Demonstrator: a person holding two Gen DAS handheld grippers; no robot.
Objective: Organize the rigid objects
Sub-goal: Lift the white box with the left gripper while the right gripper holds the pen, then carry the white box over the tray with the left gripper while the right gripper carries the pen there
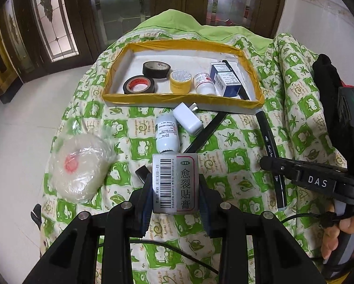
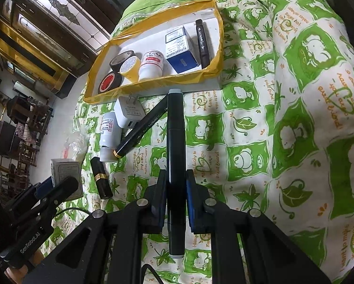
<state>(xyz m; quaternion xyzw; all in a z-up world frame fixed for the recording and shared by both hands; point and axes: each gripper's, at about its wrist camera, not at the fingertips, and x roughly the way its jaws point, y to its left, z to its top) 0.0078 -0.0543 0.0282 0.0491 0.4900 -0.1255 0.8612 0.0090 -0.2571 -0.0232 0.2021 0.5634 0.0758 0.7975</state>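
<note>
both grippers loaded above the quilt

you are holding the left gripper point(image 1: 175, 184) with its jaws clamping a small silver plaster box point(image 1: 175, 183), barcode side up, above the green-and-white quilt point(image 2: 247, 130). your right gripper point(image 2: 176, 189) is pinching a black marker point(image 2: 175, 142) along its length, the jaws closing tight on the barrel, its grey tip pointing toward the tray point(image 2: 153, 84).

the yellow-taped tray is sitting at the far side of the quilt. inside it you are seeing two rolls of black tape point(image 1: 139, 85), a yellow-sided jar point(image 1: 180, 80), a small white bottle point(image 1: 203, 82), a blue-and-white carton point(image 1: 226, 79) and another black marker point(image 2: 202, 42) lying along the right wall.

still lying on the quilt, just in front of the tray: a white plug adapter point(image 1: 188, 118) touching a white medicine bottle point(image 1: 166, 135), and a second loose black marker point(image 2: 141, 130) slanting beside them. a black lipstick tube point(image 2: 101, 177) is lying near the left gripper, and a clear-wrapped round packet point(image 1: 81, 165) is resting at the quilt's left edge.
</note>
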